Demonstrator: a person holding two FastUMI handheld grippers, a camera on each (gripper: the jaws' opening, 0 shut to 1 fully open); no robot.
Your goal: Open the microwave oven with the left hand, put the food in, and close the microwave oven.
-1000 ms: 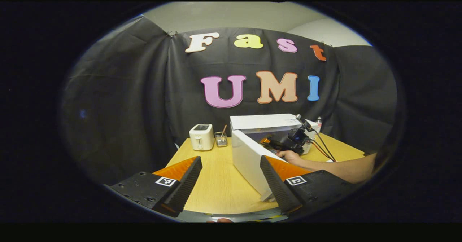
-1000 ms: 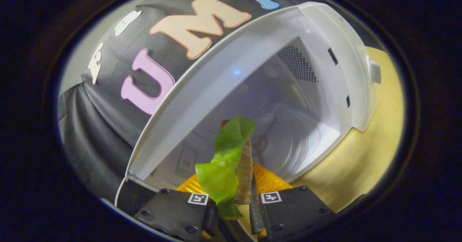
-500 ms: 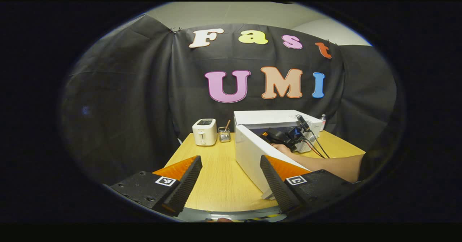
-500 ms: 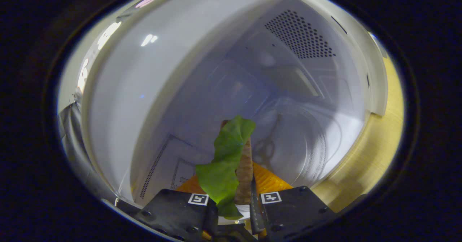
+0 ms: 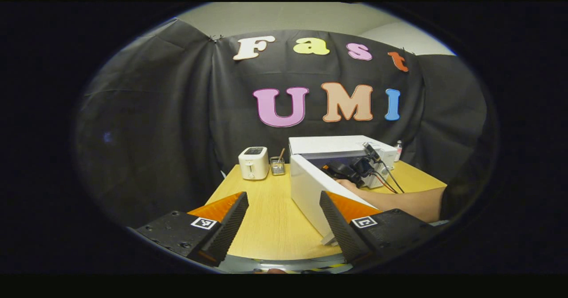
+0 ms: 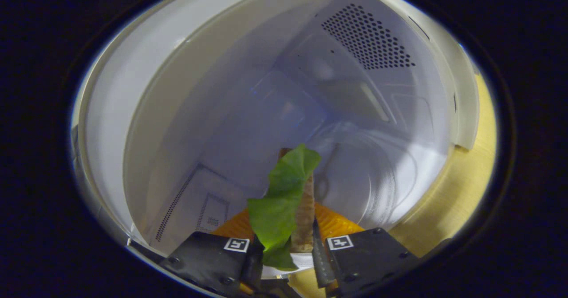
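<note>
Microwave oven [image 5: 337,151], white, stands on the wooden table [image 5: 266,218] toward its far right corner, close to the black cloth wall. Its door [image 5: 310,196] is swung open toward the near edge of the table. In the left gripper view a person's forearm [image 5: 399,202] reaches across from the right edge into the open cavity, the hand [image 5: 348,183] holding the right gripper [image 5: 344,171], with cables [image 5: 388,180] trailing from it over the table.

Food [image 6: 288,200], a flat brown piece with a green lettuce leaf laid against it, is held upright inside the oven cavity. In the right gripper view the right gripper [image 6: 288,262] has both fingers pressed on the lower end of the food, jaws nearly together. Behind the food lie the white cavity walls, a perforated vent panel [image 6: 368,40] at upper right, and the round turntable [image 6: 381,178] on the cavity floor. Whether the food touches the turntable cannot be told.

Left gripper [image 5: 284,220] is held off the near edge of the table, well apart from the oven, jaws spread wide with nothing between them.

A white toaster [image 5: 253,163] stands at the far left corner of the table, with a small glass holder [image 5: 278,166] just beside it, between toaster and oven. A small bottle [image 5: 398,149] stands behind the oven at the far right.
</note>
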